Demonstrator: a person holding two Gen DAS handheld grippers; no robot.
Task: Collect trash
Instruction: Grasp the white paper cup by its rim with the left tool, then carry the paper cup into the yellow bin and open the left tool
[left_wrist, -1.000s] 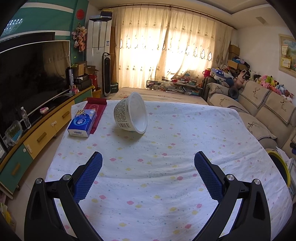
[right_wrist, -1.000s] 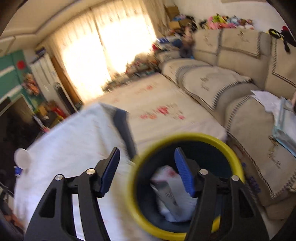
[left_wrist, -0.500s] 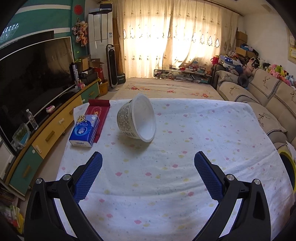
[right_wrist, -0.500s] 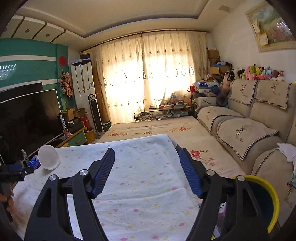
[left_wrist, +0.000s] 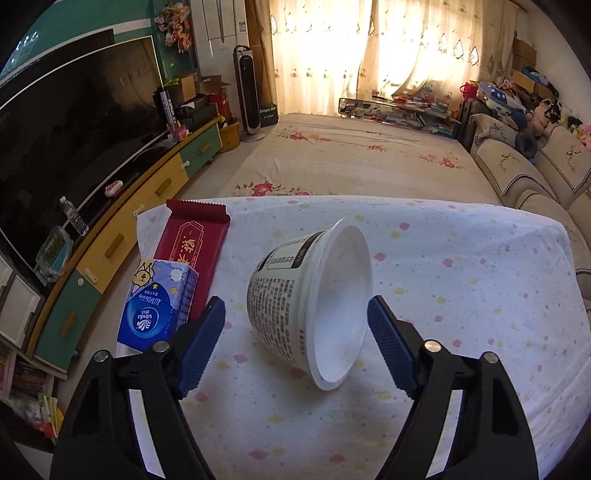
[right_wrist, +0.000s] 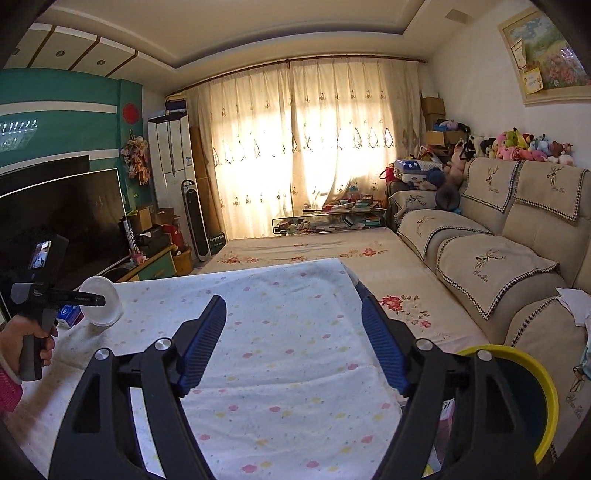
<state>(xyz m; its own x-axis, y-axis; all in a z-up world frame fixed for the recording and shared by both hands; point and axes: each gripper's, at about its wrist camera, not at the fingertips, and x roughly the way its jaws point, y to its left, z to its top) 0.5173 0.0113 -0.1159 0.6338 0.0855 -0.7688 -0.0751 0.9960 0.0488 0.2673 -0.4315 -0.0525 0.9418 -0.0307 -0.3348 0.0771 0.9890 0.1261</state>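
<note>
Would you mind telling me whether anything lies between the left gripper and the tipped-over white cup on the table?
Nothing visible does. The left gripper has just been closing, open around the cup, pads not touching. The tissue pack lies off to its left.

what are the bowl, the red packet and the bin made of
Bowl: likely thin plastic or coated paper; smooth white inside, printed wall, rolled rim.
Red packet: probably plastic film; dull sheen, serrated end.
Bin: looks like hard plastic; glossy yellow rim, dark inside.

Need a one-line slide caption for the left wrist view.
Left gripper, jaws closing, straddles a tipped white cup on the dotted cloth, not yet gripping it.
</note>
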